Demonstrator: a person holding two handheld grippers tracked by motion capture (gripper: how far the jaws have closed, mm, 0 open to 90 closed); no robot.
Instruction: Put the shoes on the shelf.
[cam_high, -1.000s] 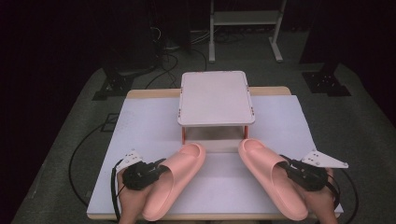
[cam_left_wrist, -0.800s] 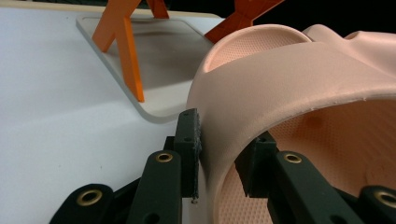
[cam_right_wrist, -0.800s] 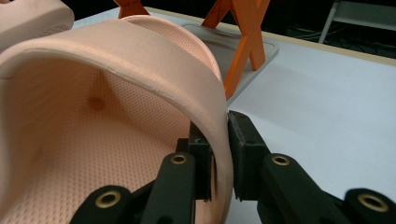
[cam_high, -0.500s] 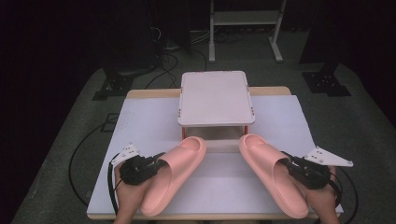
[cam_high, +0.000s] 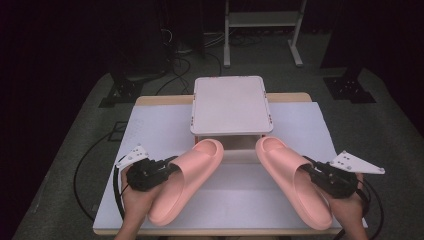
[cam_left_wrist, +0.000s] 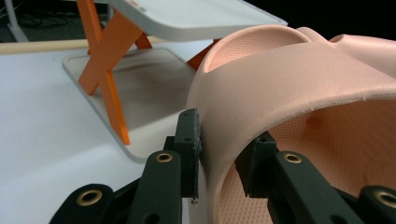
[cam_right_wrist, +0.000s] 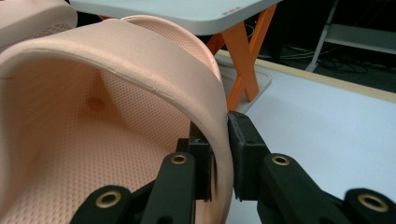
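Note:
Two pink slide sandals are held just above the white table cover. The left sandal (cam_high: 187, 182) is gripped at its outer strap edge by my left gripper (cam_high: 170, 168), shut on it; in the left gripper view the strap wall (cam_left_wrist: 219, 140) sits pinched between the black pads. The right sandal (cam_high: 292, 180) is held the same way by my right gripper (cam_high: 311, 167), whose pads clamp the strap edge (cam_right_wrist: 222, 149). Both toes point toward a small white shelf with orange legs (cam_high: 230, 105).
The shelf's lower white tray (cam_left_wrist: 140, 88) lies under its top between the orange cross legs (cam_left_wrist: 109, 84). The white cover (cam_high: 155, 130) spans the table, with the wooden edge (cam_high: 160, 100) behind. Cables and a metal rack stand (cam_high: 262, 30) lie on the dark floor beyond.
Both sandals have risen in the grippers and moved a little forward, their toes now closer to the shelf.

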